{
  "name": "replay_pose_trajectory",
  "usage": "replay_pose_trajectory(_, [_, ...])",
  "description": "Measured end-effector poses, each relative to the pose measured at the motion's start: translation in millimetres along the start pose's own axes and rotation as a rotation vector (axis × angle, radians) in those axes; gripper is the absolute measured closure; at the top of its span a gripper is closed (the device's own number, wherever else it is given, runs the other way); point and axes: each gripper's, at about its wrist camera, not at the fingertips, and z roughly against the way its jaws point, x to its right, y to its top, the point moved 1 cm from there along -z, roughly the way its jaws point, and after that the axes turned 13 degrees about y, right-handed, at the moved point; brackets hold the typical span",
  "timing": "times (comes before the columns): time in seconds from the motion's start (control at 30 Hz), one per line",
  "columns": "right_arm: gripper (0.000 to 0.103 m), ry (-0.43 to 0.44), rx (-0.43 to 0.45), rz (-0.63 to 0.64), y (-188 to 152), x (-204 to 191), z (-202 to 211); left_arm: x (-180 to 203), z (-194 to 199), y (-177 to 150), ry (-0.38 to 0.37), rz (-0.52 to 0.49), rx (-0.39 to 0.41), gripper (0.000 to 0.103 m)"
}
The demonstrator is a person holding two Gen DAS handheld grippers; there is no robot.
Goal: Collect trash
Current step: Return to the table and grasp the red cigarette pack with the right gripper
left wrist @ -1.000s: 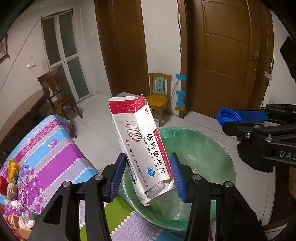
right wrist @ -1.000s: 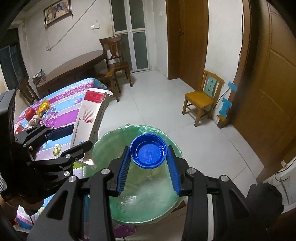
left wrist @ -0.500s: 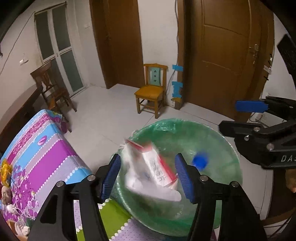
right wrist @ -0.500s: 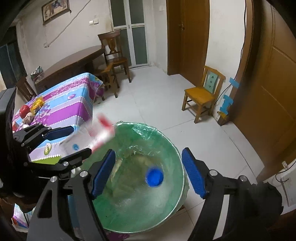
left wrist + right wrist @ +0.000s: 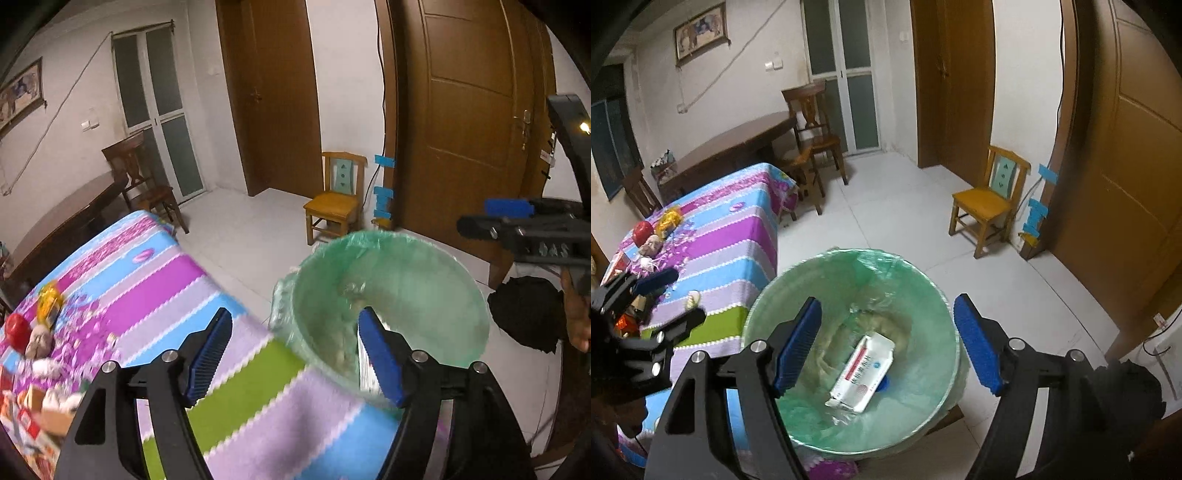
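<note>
both claws empty, carton in the bin

left wrist view: the left gripper [image 5: 295, 350] had its blue-padded jaws apart and opening wider, with nothing between them. it hung over the near edge of the table with the purple, blue and green striped cloth [image 5: 155, 295], its right finger over the rim of the round bin lined with a green plastic bag [image 5: 461, 280]. the picture was blurred, and the bin's contents could not be made out here. the right gripper [image 5: 517, 218] showed side-on above the bin's far edge.

right wrist view: the right gripper [image 5: 888, 343] stood wide open and empty, directly above the bin [image 5: 942, 306]. at the bottom of the liner lay the white and red cardboard medicine carton [image 5: 862, 371] on its side — touching neither claw. a small blue plastic cap [image 5: 884, 384] peeked out from under its right edge. the left gripper [image 5: 670, 295] sat at the left over the tablecloth [image 5: 738, 236], beside the bin.
</note>
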Motion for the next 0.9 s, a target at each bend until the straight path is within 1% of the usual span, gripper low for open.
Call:
replay_pose_trajectory(0.17, [0.032, 0.035, 0.097, 0.086, -10, -46, 13, -27, 37, -44, 0.036, -0.008, 0.026, 0.029])
replay_pose_trajectory(0.27, [0.032, 0.105, 0.129, 0.107, -18, -75, 14, -53, 61, -76, 0.054, 0.007, 0.024, 0.027])
replay_pose_trajectory(0.33, [0.032, 0.181, 0.131, 0.116, -26, -99, 8, -73, 76, -99, 0.061, 0.023, 0.009, 0.026])
replay_pose_trajectory(0.47, [0.032, 0.322, 0.099, 0.153, -40, -146, -12, -118, 104, -143, 0.07, 0.075, -0.037, 0.025])
replay_pose_trajectory(0.53, [0.032, 0.371, 0.074, 0.17, -44, -166, -23, -147, 116, -165, 0.101, 0.123, -0.055, 0.024])
replay_pose_trajectory(0.6, [0.038, 0.428, 0.039, 0.182, -49, -189, -37, -173, 128, -186, 0.132, 0.165, -0.064, 0.023])
replay_pose_trajectory(0.63, [0.039, 0.454, 0.021, 0.183, -51, -199, -44, -185, 132, -194, 0.139, 0.181, -0.066, 0.023])
replay_pose_trajectory(0.7, [0.046, 0.509, -0.01, 0.186, -53, -219, -55, -204, 137, -208, 0.147, 0.2, -0.073, 0.023])
replay_pose_trajectory(0.77, [0.051, 0.565, -0.044, 0.2, -55, -241, -66, -216, 136, -216, 0.121, 0.195, -0.09, 0.023])
replay_pose_trajectory(0.83, [0.056, 0.613, -0.069, 0.214, -54, -260, -75, -227, 133, -226, 0.104, 0.167, -0.086, 0.023])
replay_pose_trajectory(0.9, [0.057, 0.635, -0.083, 0.234, -53, -278, -80, -229, 129, -227, 0.125, 0.139, -0.097, 0.023])
